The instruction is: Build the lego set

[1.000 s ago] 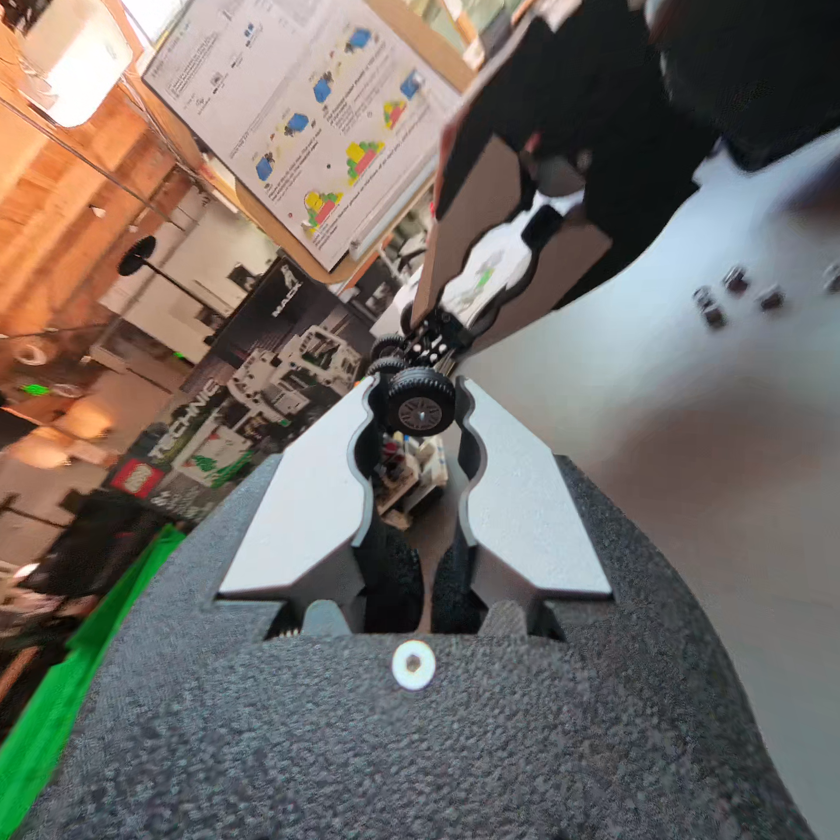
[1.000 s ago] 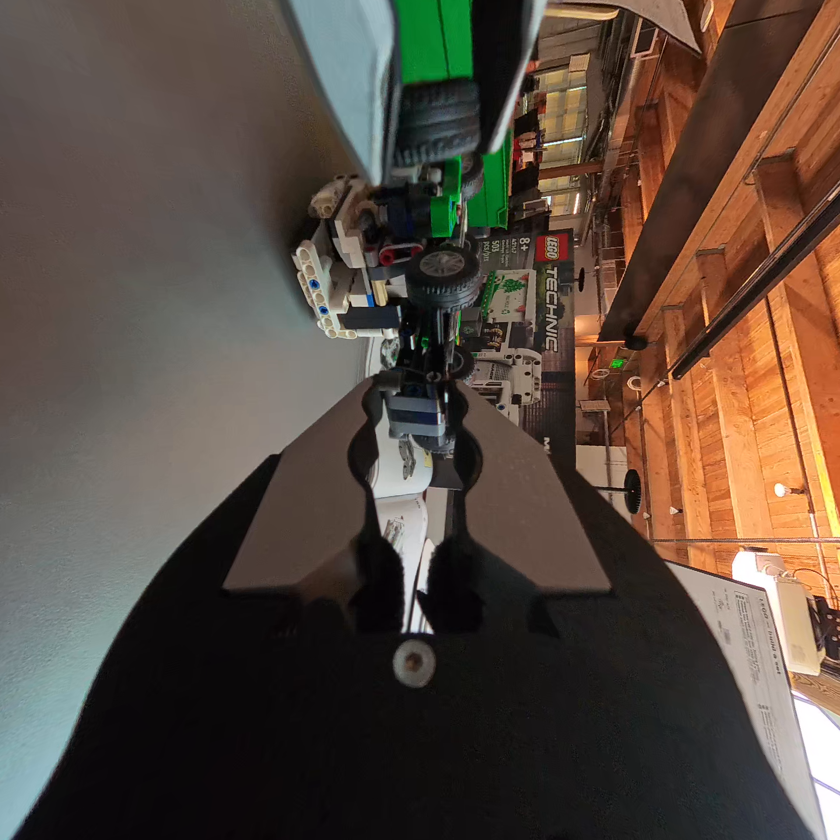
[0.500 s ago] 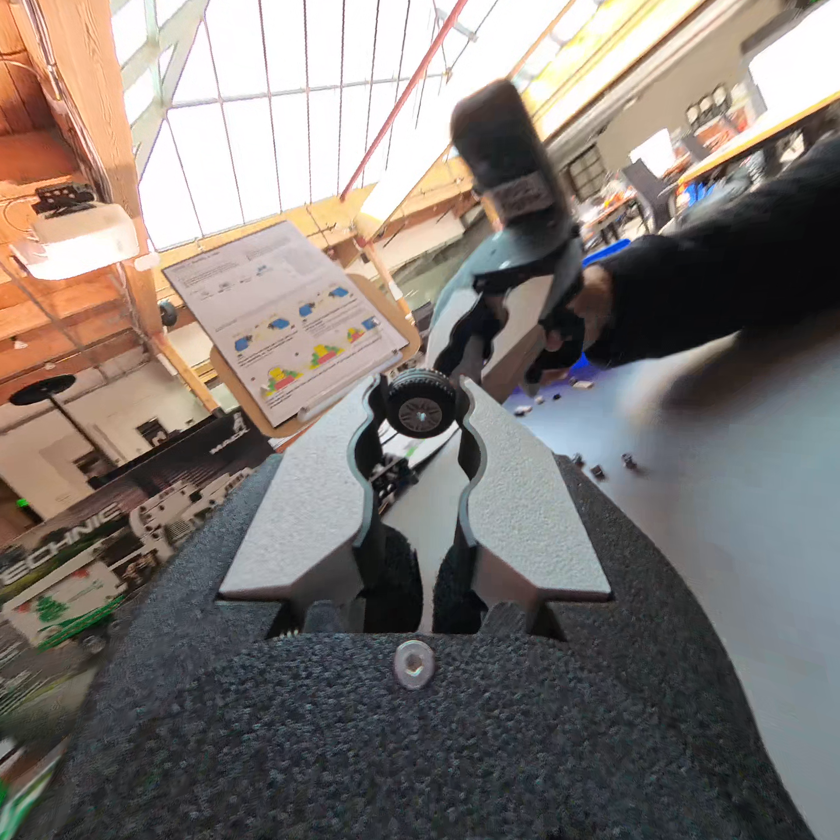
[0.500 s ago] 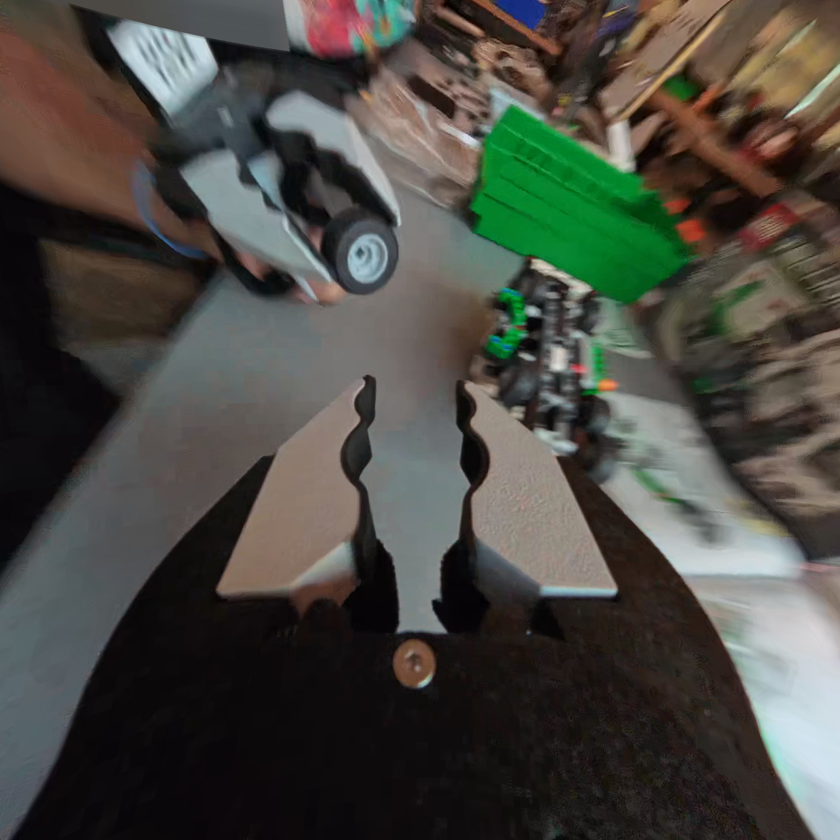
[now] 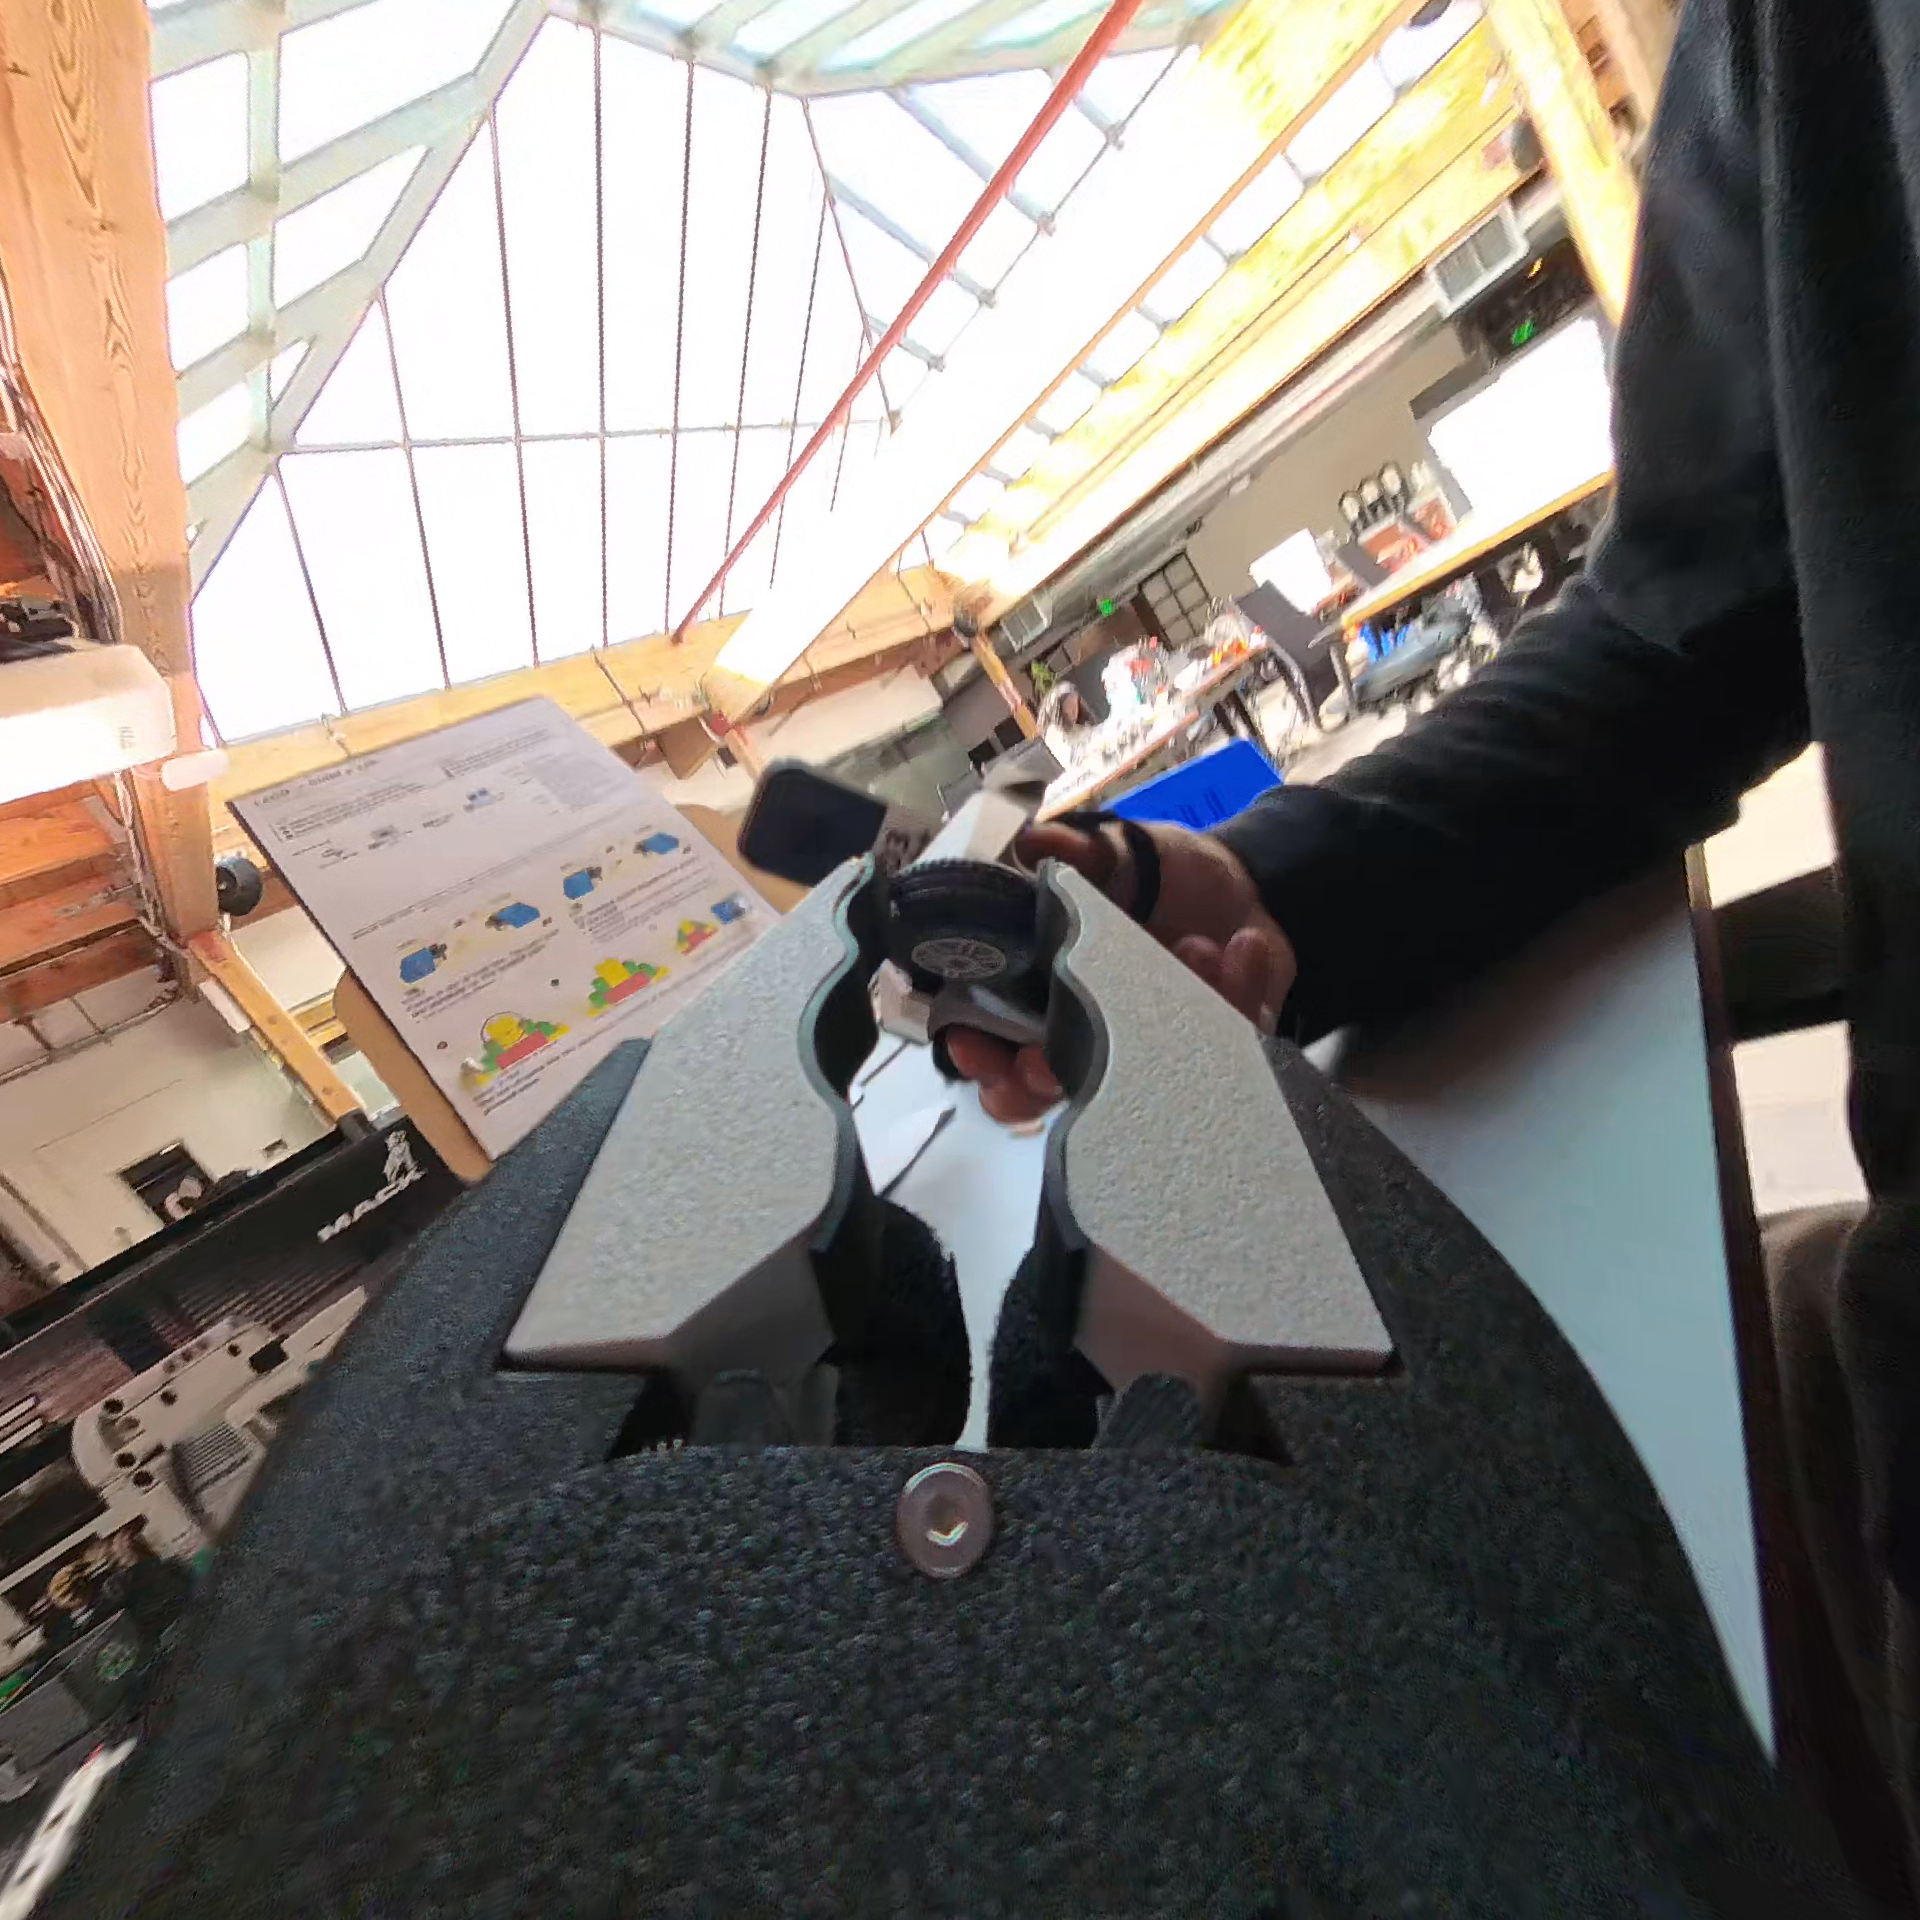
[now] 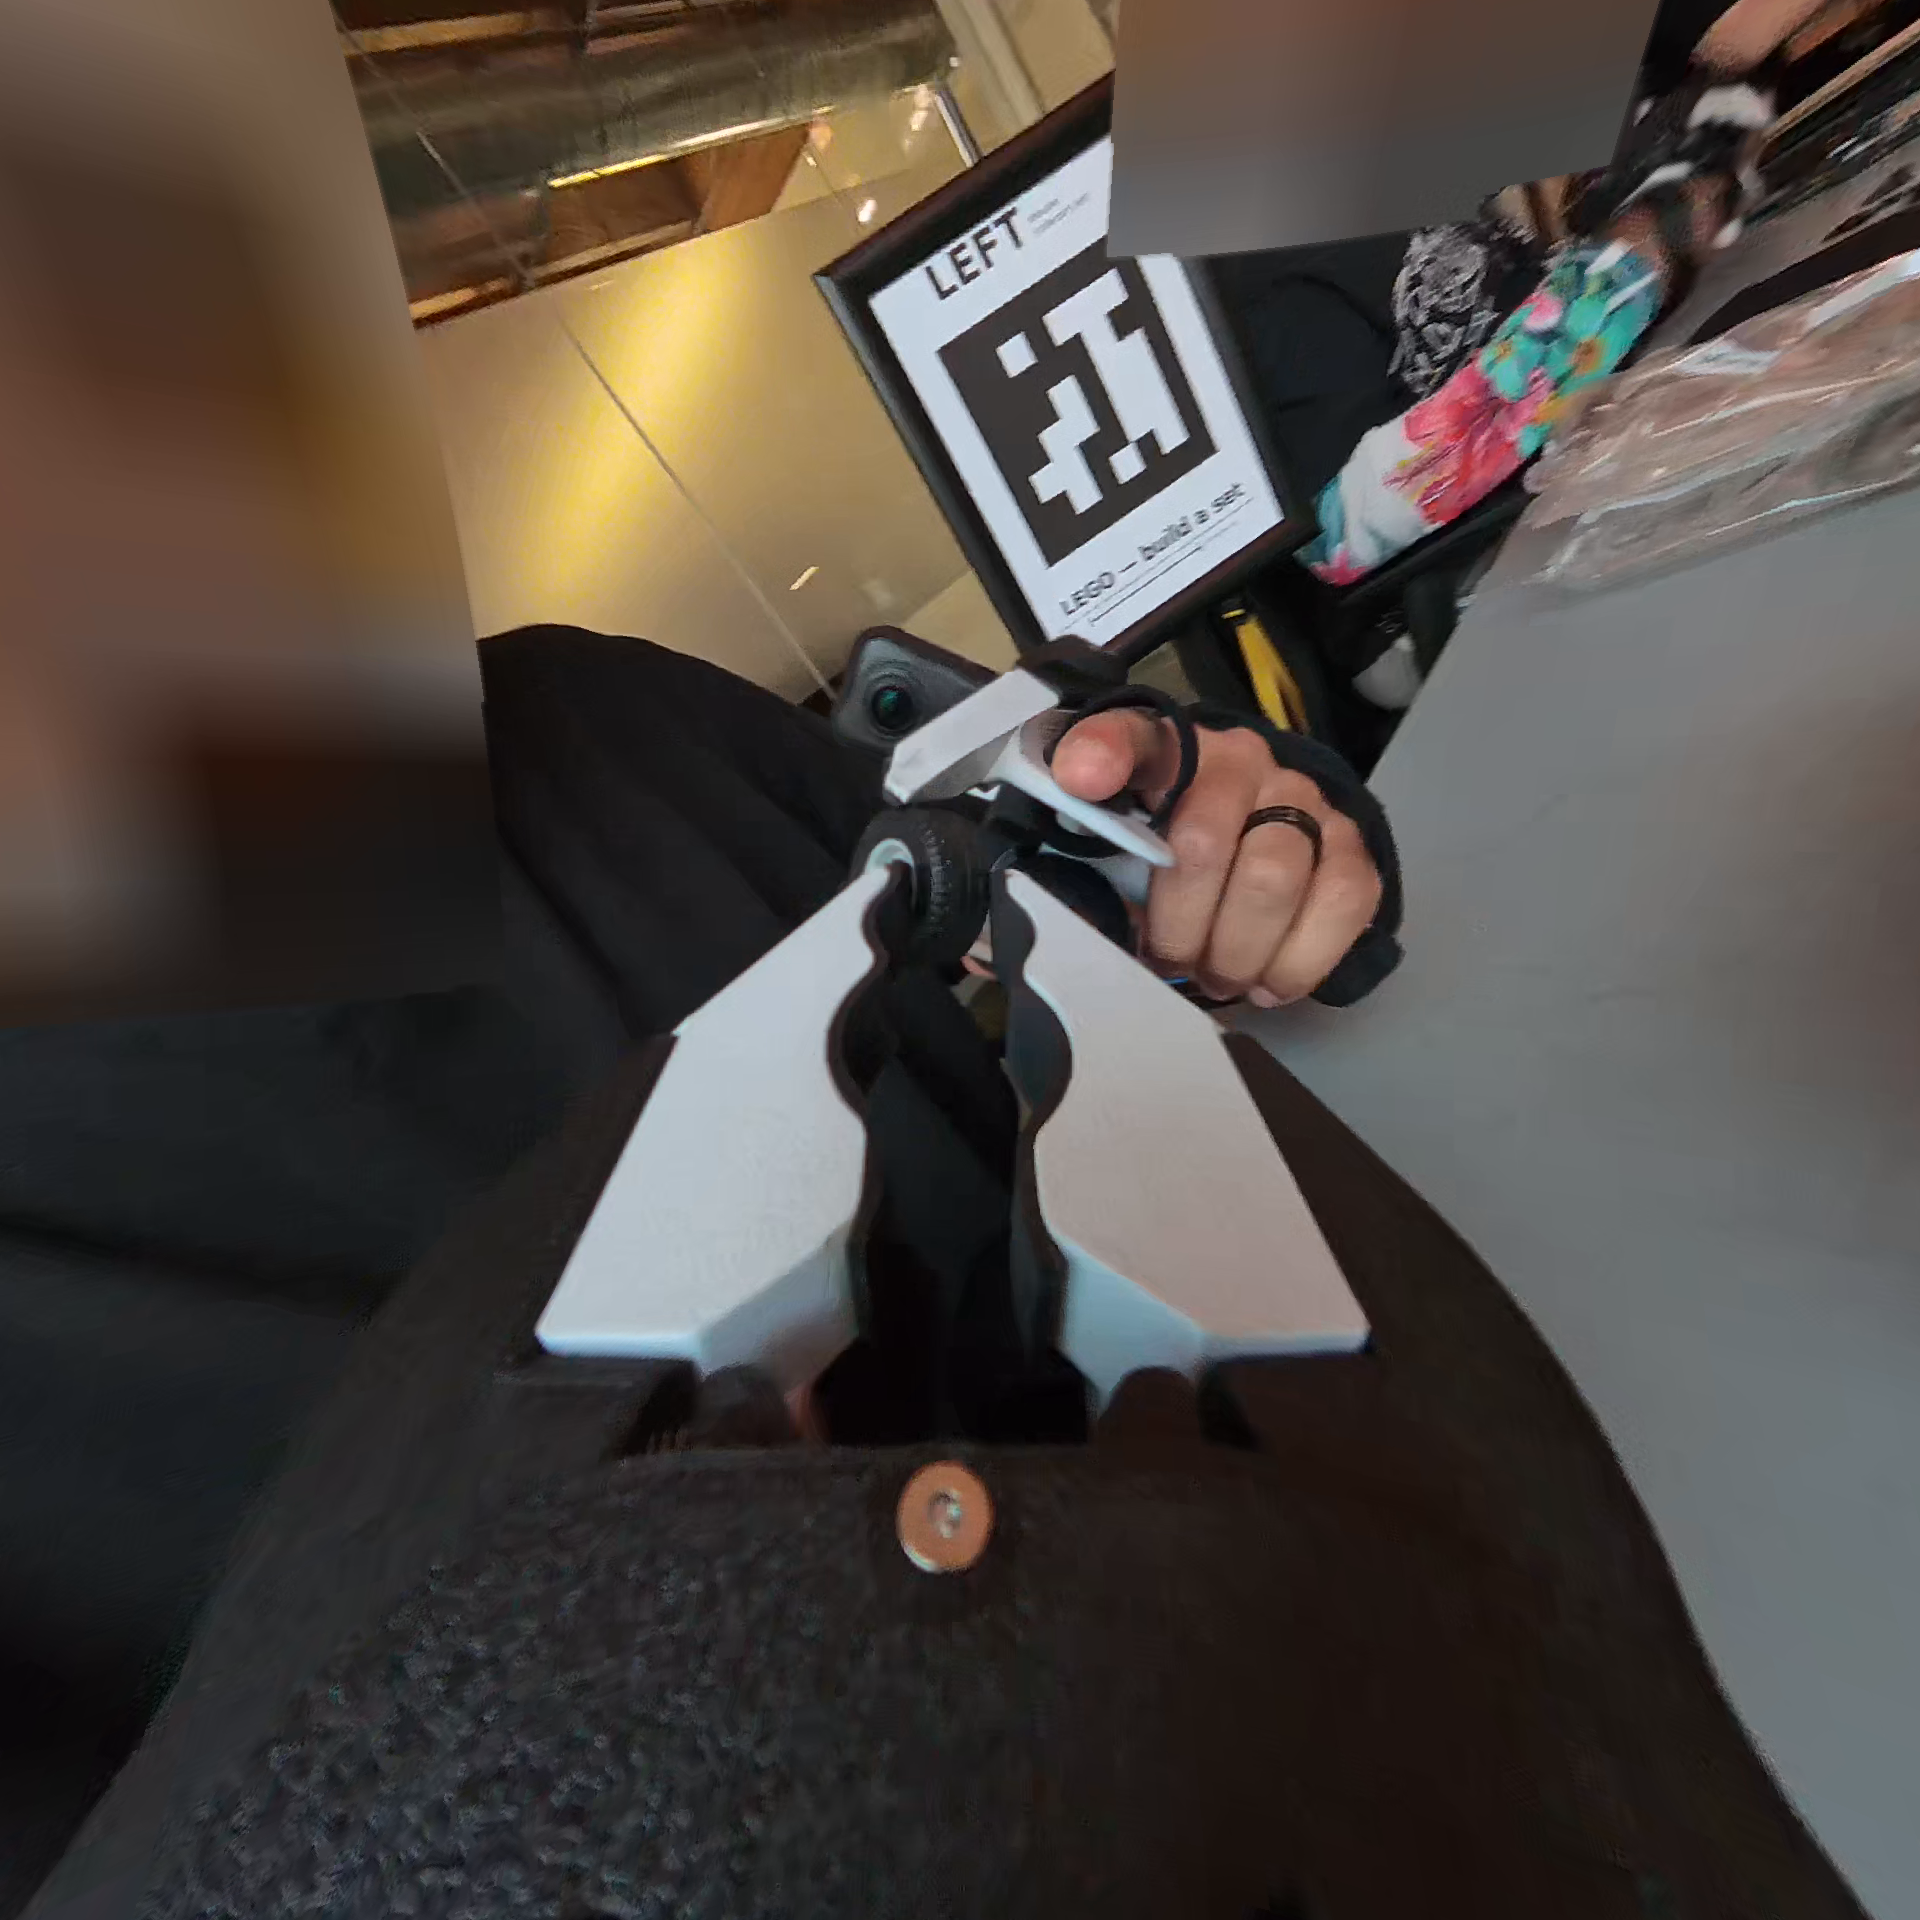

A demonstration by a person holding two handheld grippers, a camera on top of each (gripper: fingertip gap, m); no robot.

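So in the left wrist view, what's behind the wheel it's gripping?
Directly behind the wheel held by the left gripper are the right gripper's grey fingers and the hand working it. The wheel covers the right gripper's tips, so contact can't be judged here.

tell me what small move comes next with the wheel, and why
Probably close the right hand-held gripper on the wheel. The left hand-held gripper pinches it at its tips, and in the right wrist view the wheel sits partly between the right one's open tips, so a handover or regrip looks set up.
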